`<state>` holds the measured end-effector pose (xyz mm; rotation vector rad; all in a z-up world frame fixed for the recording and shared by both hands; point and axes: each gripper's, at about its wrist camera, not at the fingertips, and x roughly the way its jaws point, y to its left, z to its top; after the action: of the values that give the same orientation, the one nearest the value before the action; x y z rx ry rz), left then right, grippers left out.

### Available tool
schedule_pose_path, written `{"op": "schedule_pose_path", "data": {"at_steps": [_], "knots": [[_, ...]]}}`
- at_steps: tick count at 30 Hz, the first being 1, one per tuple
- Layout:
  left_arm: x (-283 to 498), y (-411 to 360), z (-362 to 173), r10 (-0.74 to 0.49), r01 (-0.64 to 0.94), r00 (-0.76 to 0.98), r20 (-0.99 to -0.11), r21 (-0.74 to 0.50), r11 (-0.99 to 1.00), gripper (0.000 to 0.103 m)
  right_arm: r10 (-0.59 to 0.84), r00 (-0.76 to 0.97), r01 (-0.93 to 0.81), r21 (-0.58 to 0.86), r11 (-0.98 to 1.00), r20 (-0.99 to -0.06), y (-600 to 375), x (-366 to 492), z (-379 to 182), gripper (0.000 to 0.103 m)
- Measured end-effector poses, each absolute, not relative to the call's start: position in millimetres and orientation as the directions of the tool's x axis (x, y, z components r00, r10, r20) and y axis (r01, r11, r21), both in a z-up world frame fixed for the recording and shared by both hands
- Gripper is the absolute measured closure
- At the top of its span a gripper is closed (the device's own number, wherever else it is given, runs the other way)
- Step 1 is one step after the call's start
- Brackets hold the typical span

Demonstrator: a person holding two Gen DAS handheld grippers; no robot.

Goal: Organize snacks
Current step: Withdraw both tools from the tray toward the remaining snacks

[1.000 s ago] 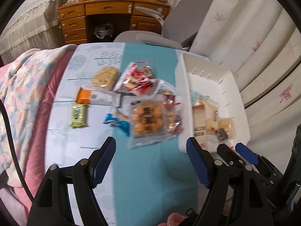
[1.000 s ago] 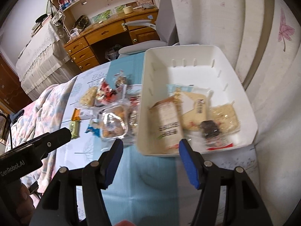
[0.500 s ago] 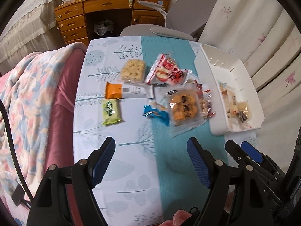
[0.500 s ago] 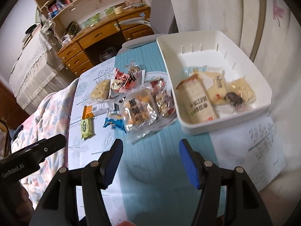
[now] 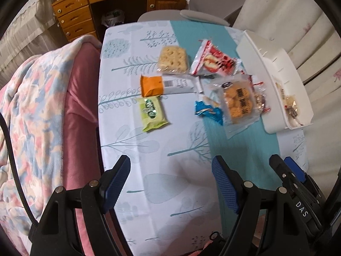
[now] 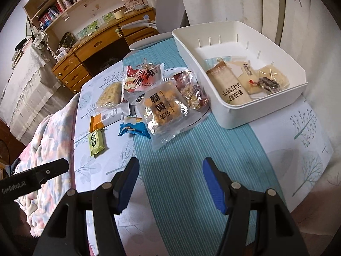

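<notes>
Both hand-held grippers have drawn back from the snacks. The right hand-held gripper [image 6: 170, 183], jaws spread and empty, is nearer; the biscuit bag [image 6: 164, 108] lies just ahead-left, the white bin [image 6: 266, 104] ahead-right. The left hand-held gripper [image 5: 170, 183] is likewise spread, empty.

Past my surface stands a wooden desk [image 6: 100, 49] with drawers, a bookshelf [image 6: 70, 2] above it, a grey chair [image 6: 168, 8] alongside; a floral blanket [image 5: 32, 111] lies left.
</notes>
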<state>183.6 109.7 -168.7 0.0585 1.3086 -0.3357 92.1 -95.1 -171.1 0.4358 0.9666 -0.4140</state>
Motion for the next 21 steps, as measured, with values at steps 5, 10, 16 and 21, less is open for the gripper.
{"op": "schedule_pose_path", "data": {"at_steps": [5, 10, 16, 21], "knots": [[198.8, 117.9, -179.1, -0.196, 0.265, 0.194, -0.961, -0.141, 0.954, 0.024, -0.156, 0.541, 0.507, 0.174, 0.844, -0.826, -91.9, 101.3, -179.4, 0.040], [219.1, 126.0, -192.4, -0.155, 0.218, 0.179, -0.971, -0.115, 0.969, 0.021, -0.196, 0.570, 0.475, 0.125, 0.871, -0.798, -87.5, 120.6, -188.6, 0.040], [243.5, 134.6, -213.0, -0.156, 0.142, 0.152, -0.976, -0.135, 0.981, 0.021, -0.268, 0.599, 0.440, 0.031, 0.897, -0.754, -82.9, 148.3, -195.3, 0.017], [263.4, 125.2, -231.6, -0.129, 0.162, 0.134, -0.983, -0.107, 0.981, 0.021, -0.298, 0.604, 0.404, -0.038, 0.914, -0.739, -83.2, 171.9, -205.2, 0.017]]}}
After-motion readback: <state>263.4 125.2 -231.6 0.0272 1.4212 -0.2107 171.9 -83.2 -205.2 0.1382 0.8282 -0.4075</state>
